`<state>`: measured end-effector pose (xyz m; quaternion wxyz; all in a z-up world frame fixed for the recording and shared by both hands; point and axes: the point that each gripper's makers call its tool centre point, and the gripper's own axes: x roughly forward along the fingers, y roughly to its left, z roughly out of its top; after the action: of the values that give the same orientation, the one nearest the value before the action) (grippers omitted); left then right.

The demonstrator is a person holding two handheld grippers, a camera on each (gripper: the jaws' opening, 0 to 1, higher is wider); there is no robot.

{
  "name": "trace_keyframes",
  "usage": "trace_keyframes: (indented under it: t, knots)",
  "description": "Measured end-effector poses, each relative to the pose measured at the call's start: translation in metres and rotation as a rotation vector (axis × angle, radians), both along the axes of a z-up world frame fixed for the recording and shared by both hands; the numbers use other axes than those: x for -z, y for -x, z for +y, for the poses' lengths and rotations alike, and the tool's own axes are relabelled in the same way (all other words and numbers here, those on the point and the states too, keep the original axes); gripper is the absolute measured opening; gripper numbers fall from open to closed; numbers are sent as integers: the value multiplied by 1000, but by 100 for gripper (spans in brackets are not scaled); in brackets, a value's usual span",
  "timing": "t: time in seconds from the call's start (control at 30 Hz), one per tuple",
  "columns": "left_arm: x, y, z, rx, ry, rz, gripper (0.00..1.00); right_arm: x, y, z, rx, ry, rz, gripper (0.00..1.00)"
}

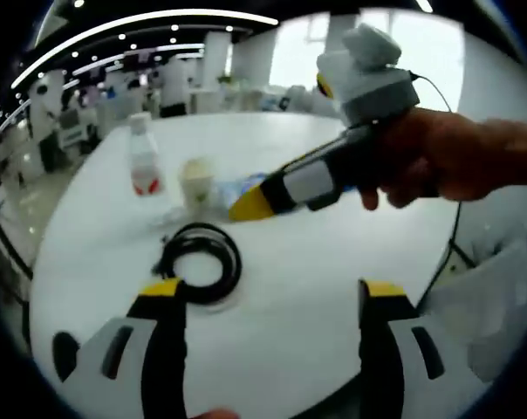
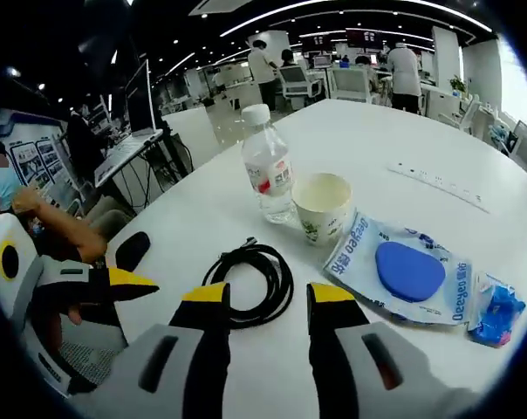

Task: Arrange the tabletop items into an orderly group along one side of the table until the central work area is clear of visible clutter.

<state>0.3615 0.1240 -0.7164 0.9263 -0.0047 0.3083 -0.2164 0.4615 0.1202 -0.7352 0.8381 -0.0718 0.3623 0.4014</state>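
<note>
worktop point(image 2: 394, 131): smooth white surface, faintly glossy
water bottle point(image 2: 268, 166): clear plastic, shiny, with a printed label
cup point(image 2: 323, 206): matt paper, cream-coloured
cable point(image 2: 250, 279): black, smooth rubbery sheath, coiled
packet point(image 2: 407, 269): glossy plastic film, printed blue and white
right hand-held gripper point(image 2: 267, 301): grey and yellow hard plastic, matt

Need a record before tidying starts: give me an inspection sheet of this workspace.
Surface: white table, bare toward the far side.
Job's things: water bottle upright beside a paper cup; blue sachet packet lying flat, a crumpled blue wrapper at its end.
Clutter: white power strip lying apart, farther back.
Grippers: left tongs open above the coil; right tongs open, empty, at the coil's near edge.
Cables: black cable coiled, loose on the table.
Surroundings: open office with desks, chairs, monitors; people standing behind; a person seated at the table's edge.
</note>
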Motion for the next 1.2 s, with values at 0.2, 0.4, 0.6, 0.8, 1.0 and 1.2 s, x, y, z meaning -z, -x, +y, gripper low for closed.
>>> trace_keyframes:
  t: [0.2, 0.4, 0.6, 0.8, 1.0, 1.2]
  knots:
    - [5, -2, 16, -36, -93, 3, 77, 28, -10, 22, -53, 56, 29, 33]
    - [9, -1, 17, -40, -102, 16, 77, 37, -21, 32, -51, 108, 37, 33]
    - [2, -5, 14, -25, -132, -22, 77, 53, -27, 36, -69, 136, 37, 33]
    - [9, -3, 12, -16, -115, 1, 78, 67, -28, 36, -104, 197, 38, 30]
    - [10, -1, 7, 8, -123, 5, 79, 80, -32, 31, -119, 292, 6, 20]
    - [13, -2, 6, 5, -100, 19, 79, 80, -28, 29, -158, 303, 12, 14]
